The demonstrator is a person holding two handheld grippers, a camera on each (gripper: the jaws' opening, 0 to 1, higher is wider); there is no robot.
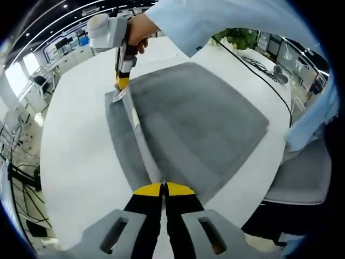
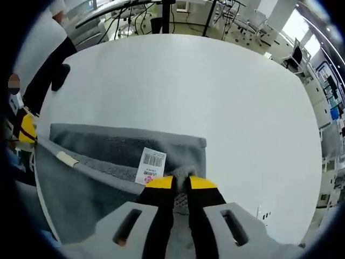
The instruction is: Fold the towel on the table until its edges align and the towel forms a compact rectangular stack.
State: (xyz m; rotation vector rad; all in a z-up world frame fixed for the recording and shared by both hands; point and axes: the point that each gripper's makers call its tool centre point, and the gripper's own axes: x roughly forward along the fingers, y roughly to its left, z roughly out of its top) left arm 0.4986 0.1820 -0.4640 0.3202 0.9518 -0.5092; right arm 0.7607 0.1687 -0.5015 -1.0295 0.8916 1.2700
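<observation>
Our grippers share one build: the left gripper [image 1: 164, 190] has yellow-tipped black jaws on a grey slotted body, as has the right gripper [image 2: 180, 183]. We wear a light blue sleeve [image 1: 199, 21].

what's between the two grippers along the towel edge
In the left gripper view, a lifted folded edge of the grey towel runs from the left gripper to the right gripper; nothing else lies between them.

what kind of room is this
Probably an open-plan office or lab: a large white table holding the grey towel, desks with monitors behind, and ceiling strip lights.
</observation>
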